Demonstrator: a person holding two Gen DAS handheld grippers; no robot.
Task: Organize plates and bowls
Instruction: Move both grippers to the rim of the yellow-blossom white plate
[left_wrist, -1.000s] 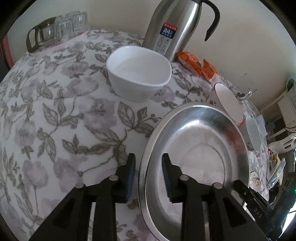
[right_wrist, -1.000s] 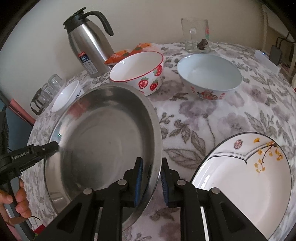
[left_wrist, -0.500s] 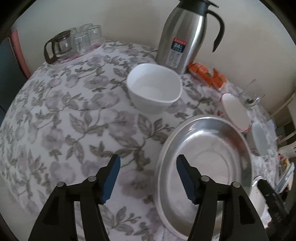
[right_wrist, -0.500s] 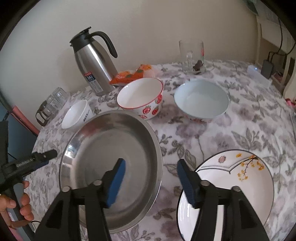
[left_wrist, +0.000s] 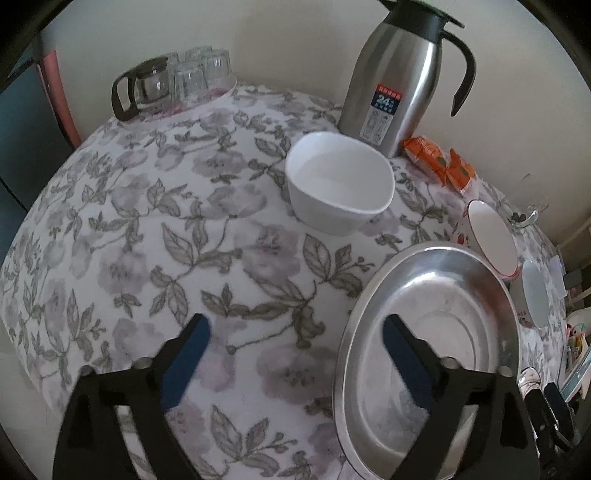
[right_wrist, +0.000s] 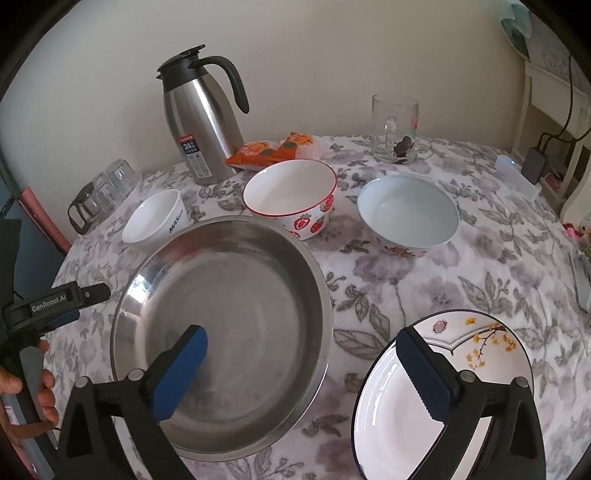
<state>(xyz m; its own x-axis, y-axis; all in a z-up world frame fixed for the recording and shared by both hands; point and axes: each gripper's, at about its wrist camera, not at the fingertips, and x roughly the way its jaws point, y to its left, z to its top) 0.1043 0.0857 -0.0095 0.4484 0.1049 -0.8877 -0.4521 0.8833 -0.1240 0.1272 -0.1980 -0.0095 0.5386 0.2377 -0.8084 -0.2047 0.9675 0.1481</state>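
A steel plate (right_wrist: 236, 332) rests on the floral tablecloth (left_wrist: 147, 240) as the left gripper (left_wrist: 295, 354) and right gripper (right_wrist: 303, 365) spread wide, jaws opening, nothing gripped

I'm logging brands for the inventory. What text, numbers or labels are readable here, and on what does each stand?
"GenRobot.AI": on the left gripper, on its black body.
"24": on the steel thermos, on its label; the smaller print there is too small to read.
"MAX": on the small white bowl, on its outside; the following letters are blurred.
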